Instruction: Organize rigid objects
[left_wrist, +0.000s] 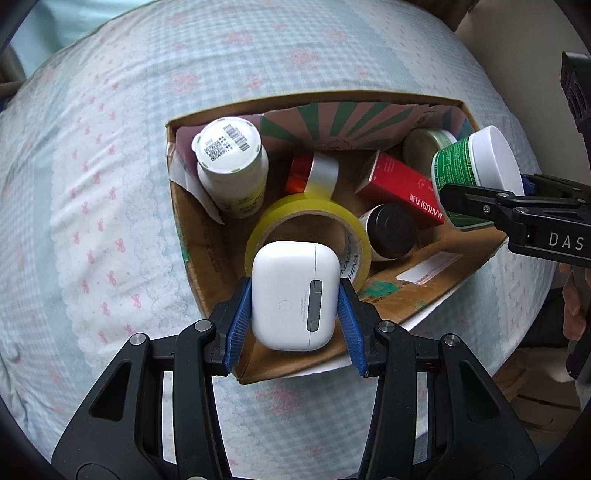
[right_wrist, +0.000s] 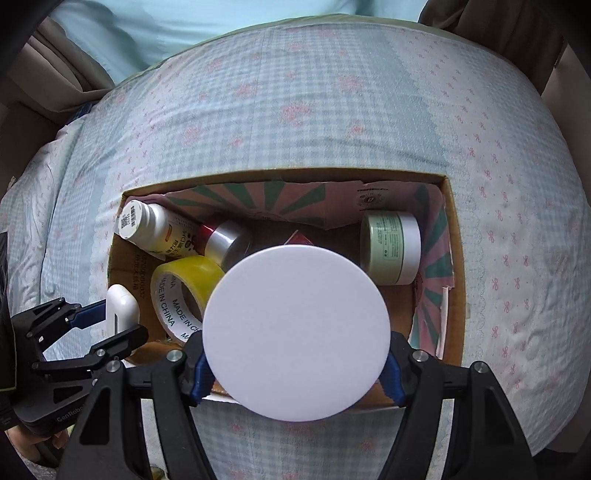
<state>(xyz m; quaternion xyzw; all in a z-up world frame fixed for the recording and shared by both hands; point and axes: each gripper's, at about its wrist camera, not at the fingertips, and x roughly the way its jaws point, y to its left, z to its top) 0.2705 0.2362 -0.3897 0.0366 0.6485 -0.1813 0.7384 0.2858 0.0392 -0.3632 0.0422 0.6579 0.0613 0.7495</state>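
Note:
My left gripper (left_wrist: 294, 306) is shut on a white earbud case (left_wrist: 293, 295) and holds it above the near left part of an open cardboard box (left_wrist: 421, 299). It also shows in the right wrist view (right_wrist: 120, 314). My right gripper (right_wrist: 297, 365) is shut on a green jar with a white lid (right_wrist: 295, 332), held over the box's near right side; the jar also shows in the left wrist view (left_wrist: 476, 170). In the box lie a yellow tape roll (left_wrist: 306, 225), a white bottle (left_wrist: 231, 166), a red box (left_wrist: 402, 188), a black-lidded jar (left_wrist: 391, 230) and a pale green jar (right_wrist: 391, 247).
The box (right_wrist: 456, 280) sits on a bed with a pale blue checked cover with pink bows (right_wrist: 295, 110). A red and silver can (left_wrist: 314, 173) lies at the box's back. The bed edge and floor show at the right (left_wrist: 546, 398).

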